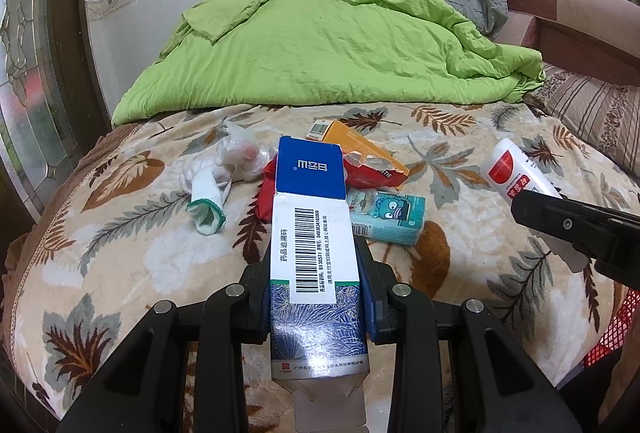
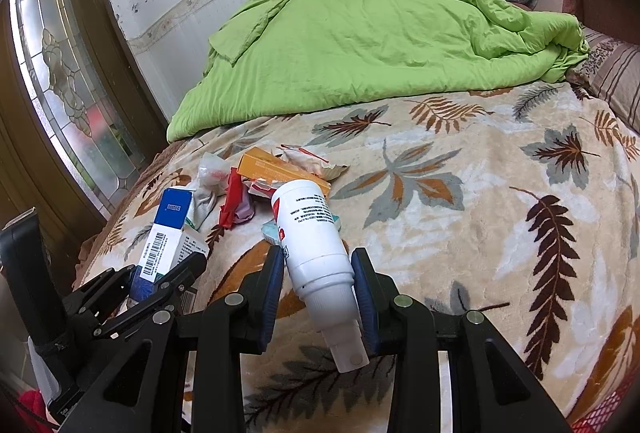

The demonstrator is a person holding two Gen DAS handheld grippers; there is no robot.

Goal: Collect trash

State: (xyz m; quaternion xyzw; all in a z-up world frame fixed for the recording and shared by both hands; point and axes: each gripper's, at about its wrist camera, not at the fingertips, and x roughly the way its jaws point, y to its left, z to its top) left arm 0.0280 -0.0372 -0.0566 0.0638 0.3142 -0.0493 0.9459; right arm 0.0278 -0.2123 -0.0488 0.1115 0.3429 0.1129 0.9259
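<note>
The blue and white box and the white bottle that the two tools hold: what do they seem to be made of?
The blue and white box looks like thin printed cardboard with a slight sheen: folded flaps, sharp creases, a printed barcode. The white bottle looks like smooth, glossy, opaque plastic, probably moulded: rounded shoulder, ribbed collar, printed label. What is inside either, the views do not show.

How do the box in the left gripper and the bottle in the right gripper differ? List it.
The box is a flat-sided blue and white carton with a barcode; the bottle is round, white plastic with a red label.
The box has an open end flap; the bottle ends in a narrow nozzle.
Shared: the left gripper and right gripper each clamp theirs above the leaf-patterned blanket.
</note>
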